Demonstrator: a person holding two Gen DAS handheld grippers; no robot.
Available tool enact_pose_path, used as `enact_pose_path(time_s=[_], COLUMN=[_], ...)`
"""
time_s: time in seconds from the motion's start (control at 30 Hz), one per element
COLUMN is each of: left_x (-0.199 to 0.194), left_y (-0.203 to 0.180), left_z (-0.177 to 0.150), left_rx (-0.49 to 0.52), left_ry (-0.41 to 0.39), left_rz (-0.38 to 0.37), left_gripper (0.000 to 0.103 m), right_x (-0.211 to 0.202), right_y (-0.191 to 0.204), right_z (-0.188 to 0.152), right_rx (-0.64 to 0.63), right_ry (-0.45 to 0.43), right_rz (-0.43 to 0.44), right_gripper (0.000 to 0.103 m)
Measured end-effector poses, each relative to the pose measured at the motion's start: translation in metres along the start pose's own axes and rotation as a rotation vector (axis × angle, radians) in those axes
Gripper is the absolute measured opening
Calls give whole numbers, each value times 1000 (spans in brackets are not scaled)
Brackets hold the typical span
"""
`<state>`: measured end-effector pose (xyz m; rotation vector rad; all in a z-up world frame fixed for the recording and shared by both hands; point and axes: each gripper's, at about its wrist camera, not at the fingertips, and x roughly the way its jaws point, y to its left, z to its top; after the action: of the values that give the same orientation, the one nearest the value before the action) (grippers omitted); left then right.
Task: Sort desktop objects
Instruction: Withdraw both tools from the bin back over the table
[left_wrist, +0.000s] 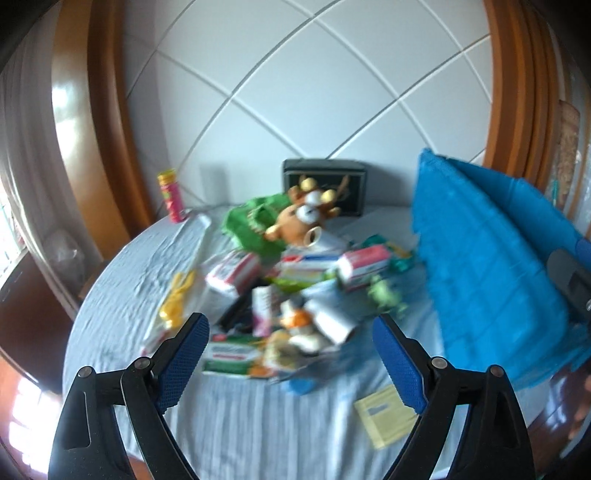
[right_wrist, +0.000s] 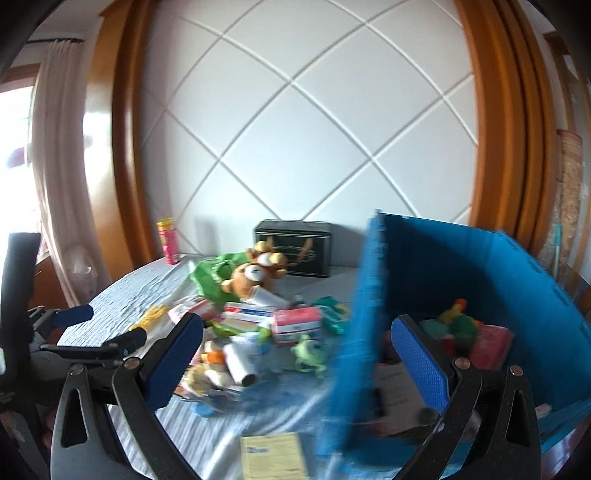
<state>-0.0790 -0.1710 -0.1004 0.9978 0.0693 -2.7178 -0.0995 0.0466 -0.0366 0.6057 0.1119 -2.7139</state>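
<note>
A blurred pile of boxes, tubes and small toys lies in the middle of a round table with a pale blue cloth; the pile also shows in the right wrist view. A brown plush bear sits at its far side. A blue crate stands at the right with several toys inside. My left gripper is open and empty above the near edge of the pile. My right gripper is open and empty, straddling the crate's left wall.
A dark box stands at the back by the wall. A pink and yellow can stands at the back left. A yellow notepad lies near the front edge. A green bag lies behind the pile.
</note>
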Motion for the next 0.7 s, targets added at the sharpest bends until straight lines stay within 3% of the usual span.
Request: enact_pose_path(time_s=[0.13,0.3,0.47,0.7], left_x=[25,56,83,114], left_y=[48,91,121,149], left_z=[-23,-53,-80,-88], left_rx=[-23,-66,-103,-148], left_ry=[72,163,234,286], left_rz=[36,81,114,166], left_gripper=[100,100,100,100], right_x=[16,53,92,139], right_y=[47,89,94,86], right_z=[-14,-49,-84,-106], right_rx=[-24,-60,-60,-71], right_ry=[40,184,322,416], right_rz=[41,72,65,94], right_gripper=[103,103,103,103])
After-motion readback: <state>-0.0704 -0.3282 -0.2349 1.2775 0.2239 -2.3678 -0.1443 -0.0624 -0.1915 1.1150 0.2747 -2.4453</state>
